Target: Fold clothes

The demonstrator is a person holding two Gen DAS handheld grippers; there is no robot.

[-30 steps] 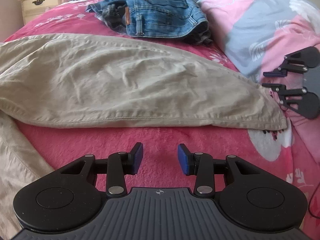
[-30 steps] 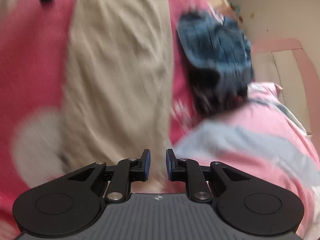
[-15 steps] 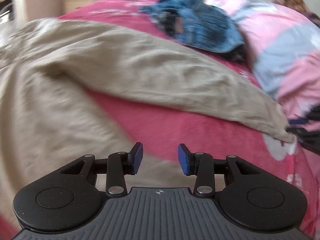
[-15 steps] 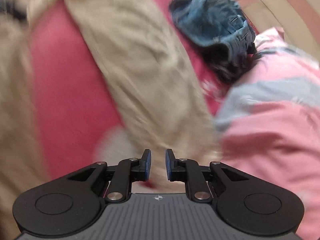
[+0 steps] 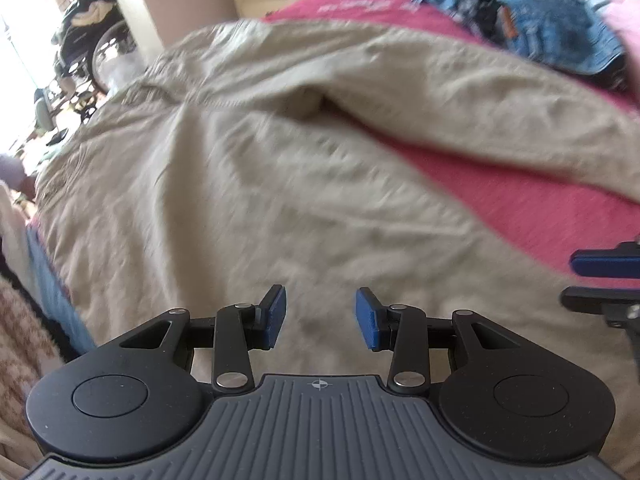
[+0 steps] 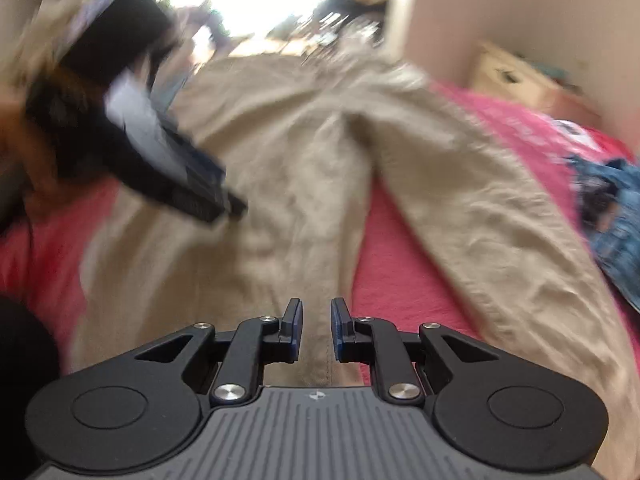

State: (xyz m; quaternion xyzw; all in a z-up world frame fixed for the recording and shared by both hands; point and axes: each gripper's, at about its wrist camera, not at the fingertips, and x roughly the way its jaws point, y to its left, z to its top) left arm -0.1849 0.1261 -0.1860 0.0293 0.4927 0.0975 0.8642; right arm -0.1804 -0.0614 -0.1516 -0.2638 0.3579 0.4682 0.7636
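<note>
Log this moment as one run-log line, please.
step: reach trousers | left gripper: open, empty | right gripper: narrowing, empty | jeans: unfolded

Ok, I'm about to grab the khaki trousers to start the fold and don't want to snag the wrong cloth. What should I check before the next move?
1. Left gripper empty and open: ok, nothing between its blue pads.
2. Right gripper empty: ok, a narrow gap with no cloth pinched; its jaws have just been closing, so reopen before gripping.
3. Khaki trousers lying spread on the pink bedspread, legs apart: ok.
4. Denim garment clear of the trousers: cannot tell, it lies right at the far leg's edge.
5. Grippers clear of each other: ok, both hover apart over the near leg.
6. Sharp view of the grasp point: not ok, both views are motion-blurred.
</note>
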